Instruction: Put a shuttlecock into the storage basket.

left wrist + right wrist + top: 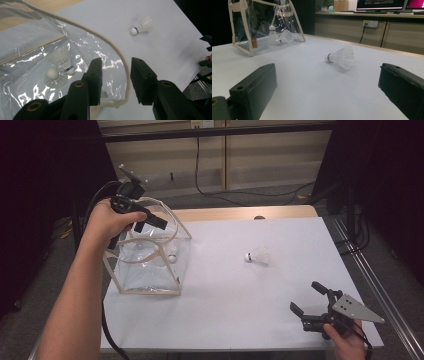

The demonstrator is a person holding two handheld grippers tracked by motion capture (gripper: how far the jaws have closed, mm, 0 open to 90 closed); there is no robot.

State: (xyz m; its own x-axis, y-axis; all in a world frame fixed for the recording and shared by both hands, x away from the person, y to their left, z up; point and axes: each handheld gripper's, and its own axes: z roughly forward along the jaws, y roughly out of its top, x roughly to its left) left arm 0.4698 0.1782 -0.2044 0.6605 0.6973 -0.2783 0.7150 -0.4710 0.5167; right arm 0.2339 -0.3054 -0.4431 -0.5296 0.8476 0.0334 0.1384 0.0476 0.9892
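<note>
From the high view, a white tabletop (225, 285) carries a clear plastic bag (150, 265) with cream fabric trim at its left side. The left hand-held gripper (150, 220) hangs over the bag's open mouth. A loose shuttlecock (256, 256) lies on its side near the tabletop's middle, its cork tip pointing left toward the bag and its skirt flaring right. The right hand-held gripper (307, 300) rests at the near right corner, jaws spread and holding nothing. It is the nearer of the two to the loose shuttlecock, which lies ahead of it and to its left.

In the left gripper view, the jaws stand partly apart, pads pressing on nothing; the bag's cream handle loop (117, 52) curves between them. Two feathery white shuttlecocks (60, 65) lie inside on the glossy, crinkled plastic.

In the right gripper view, the jaws stand wide open and empty, and the loose shuttlecock lies well beyond them, between their lines. It is a translucent white cone, cork end with a dark band facing left.
</note>
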